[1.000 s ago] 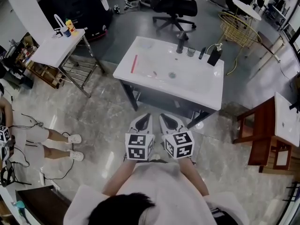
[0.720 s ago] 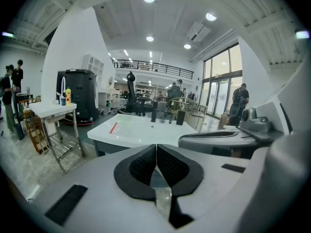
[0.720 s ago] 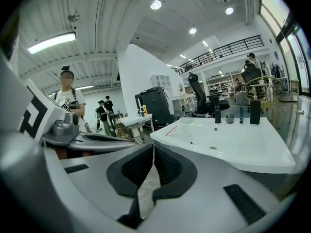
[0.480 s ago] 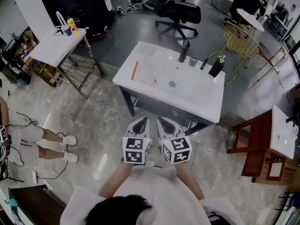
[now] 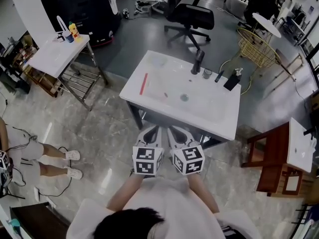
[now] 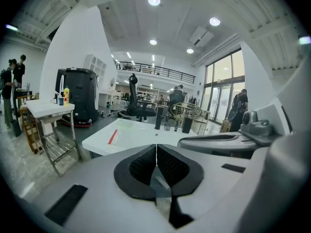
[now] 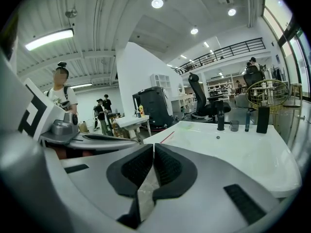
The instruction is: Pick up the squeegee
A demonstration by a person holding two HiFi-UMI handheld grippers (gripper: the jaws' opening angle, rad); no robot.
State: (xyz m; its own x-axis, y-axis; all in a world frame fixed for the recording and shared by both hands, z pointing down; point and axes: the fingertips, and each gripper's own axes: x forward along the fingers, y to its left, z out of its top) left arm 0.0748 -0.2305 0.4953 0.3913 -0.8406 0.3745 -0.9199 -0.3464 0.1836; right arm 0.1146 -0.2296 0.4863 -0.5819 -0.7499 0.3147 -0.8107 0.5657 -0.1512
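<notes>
Black pads of the left gripper are pressed flat together with nothing between them. The right gripper is closed the same way, pad against pad and empty.

In the head view the two grippers sit side by side just in front of the person's chest. Each has its marker cube toward the body, and the jaws point at the front edge of the sink, near it but not touching.

The squeegee, a thin red strip, lies flat on the white top at the sink's left end, well apart from both grippers. In the left gripper view the squeegee is ahead and to the left of the jaws. In the right gripper view the squeegee lies ahead, near the sink's left edge.

Along the sink's far side stand a black tap, a cup and a dark bottle. Beyond them are a chair and a wire basket. Off to the left is a side table with small bottles on it. A seated person's legs show at the left edge.
</notes>
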